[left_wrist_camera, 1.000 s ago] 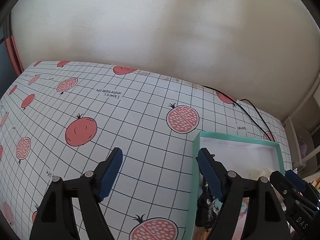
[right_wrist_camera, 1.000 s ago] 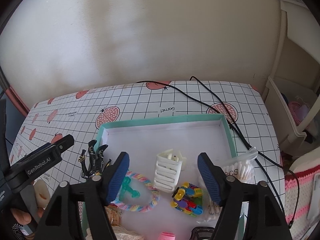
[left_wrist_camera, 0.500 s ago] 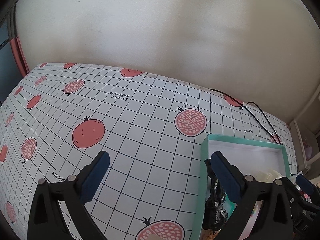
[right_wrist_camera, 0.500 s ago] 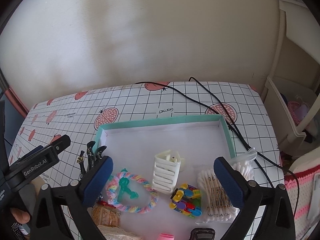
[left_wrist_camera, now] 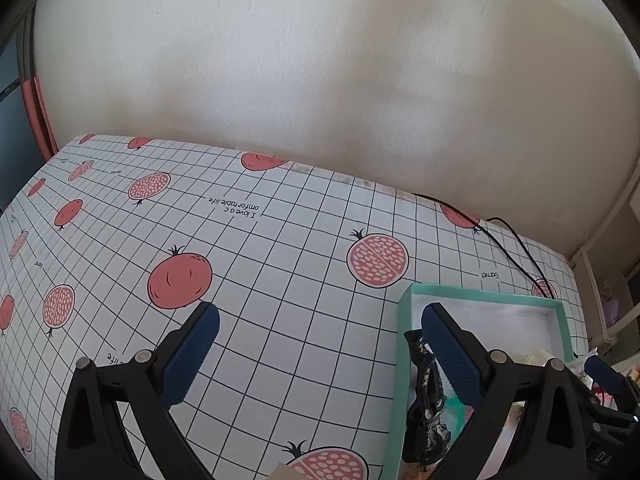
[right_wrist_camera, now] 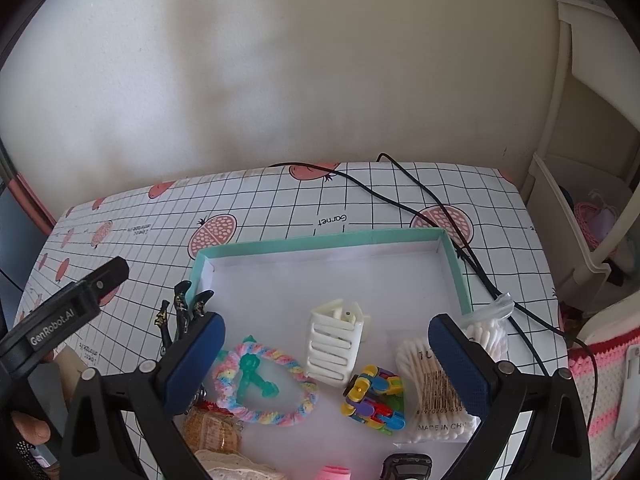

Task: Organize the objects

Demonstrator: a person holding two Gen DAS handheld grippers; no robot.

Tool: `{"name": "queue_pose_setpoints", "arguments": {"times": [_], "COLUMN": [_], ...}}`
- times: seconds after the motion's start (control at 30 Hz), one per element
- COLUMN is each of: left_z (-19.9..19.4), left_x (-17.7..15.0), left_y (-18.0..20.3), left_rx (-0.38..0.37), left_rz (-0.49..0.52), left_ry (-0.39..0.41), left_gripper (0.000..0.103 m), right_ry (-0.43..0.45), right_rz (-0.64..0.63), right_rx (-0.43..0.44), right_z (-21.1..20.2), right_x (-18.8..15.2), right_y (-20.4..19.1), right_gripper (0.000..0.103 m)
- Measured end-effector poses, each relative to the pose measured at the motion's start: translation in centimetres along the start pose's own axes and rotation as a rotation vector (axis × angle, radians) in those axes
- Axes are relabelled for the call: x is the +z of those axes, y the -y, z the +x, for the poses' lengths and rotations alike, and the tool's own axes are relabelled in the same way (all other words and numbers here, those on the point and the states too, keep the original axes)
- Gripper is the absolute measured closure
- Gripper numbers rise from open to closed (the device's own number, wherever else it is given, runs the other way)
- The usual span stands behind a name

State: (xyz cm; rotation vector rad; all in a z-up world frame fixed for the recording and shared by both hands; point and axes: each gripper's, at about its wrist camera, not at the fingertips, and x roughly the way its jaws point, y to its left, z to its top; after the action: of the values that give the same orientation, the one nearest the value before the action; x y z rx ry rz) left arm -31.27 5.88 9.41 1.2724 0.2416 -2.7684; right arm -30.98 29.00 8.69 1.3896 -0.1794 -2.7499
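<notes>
A teal-rimmed white tray lies on the table; its rim also shows in the left wrist view. In it lie a white hair claw, a pastel braided ring with a green clip, a multicolour toy and a bag of cotton swabs. A black hair claw hangs over the tray's left rim, also in the left wrist view. My right gripper is open and empty above the tray. My left gripper is open and empty, straddling the tray's left rim.
A pomegranate-print gridded tablecloth covers the table against a white wall. A black cable runs along the tray's far right. A cream shelf unit stands at the right. A pink object and a black object lie at the tray's near edge.
Both grippers opened wider and drew back a little. The objects in the tray have not moved.
</notes>
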Motion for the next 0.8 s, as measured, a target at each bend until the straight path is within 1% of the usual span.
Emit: {"name": "queue_pose_setpoints", "arguments": {"times": [0.07, 0.2, 0.3, 0.37, 0.67, 0.8], "left_z": [-0.2, -0.7, -1.5, -2.3, -7.5, -10.0], "left_x": [0.1, 0.1, -0.1, -0.1, 0.2, -0.6], "left_y": [-0.2, -0.8, -1.0, -1.1, -2.0, -2.4], "left_rx": [-0.007, 0.003, 0.002, 0.019, 0.036, 0.055], "left_rz": [-0.008, -0.025, -0.008, 0.004, 0.028, 0.044], "left_ry": [0.002, -0.001, 0.001, 0.003, 0.050, 0.076], "left_gripper": [0.002, 0.002, 0.002, 0.002, 0.002, 0.002], "right_ry": [0.000, 0.003, 0.005, 0.009, 0.028, 0.038], "right_rz": [-0.004, 0.003, 0.009, 0.019, 0.035, 0.031], "right_rx": [-0.006, -0.008, -0.009, -0.009, -0.016, -0.025], "right_z": [-0.1, -0.9, -1.7, -2.5, -6.8, -9.0], "right_x": [-0.1, -0.4, -0.7, -0.9, -2.4, -3.6], "right_y": [-0.1, -0.3, -0.6, -0.8, -2.4, -3.1], "right_gripper": [0.000, 0.000, 0.000, 0.000, 0.000, 0.000]}}
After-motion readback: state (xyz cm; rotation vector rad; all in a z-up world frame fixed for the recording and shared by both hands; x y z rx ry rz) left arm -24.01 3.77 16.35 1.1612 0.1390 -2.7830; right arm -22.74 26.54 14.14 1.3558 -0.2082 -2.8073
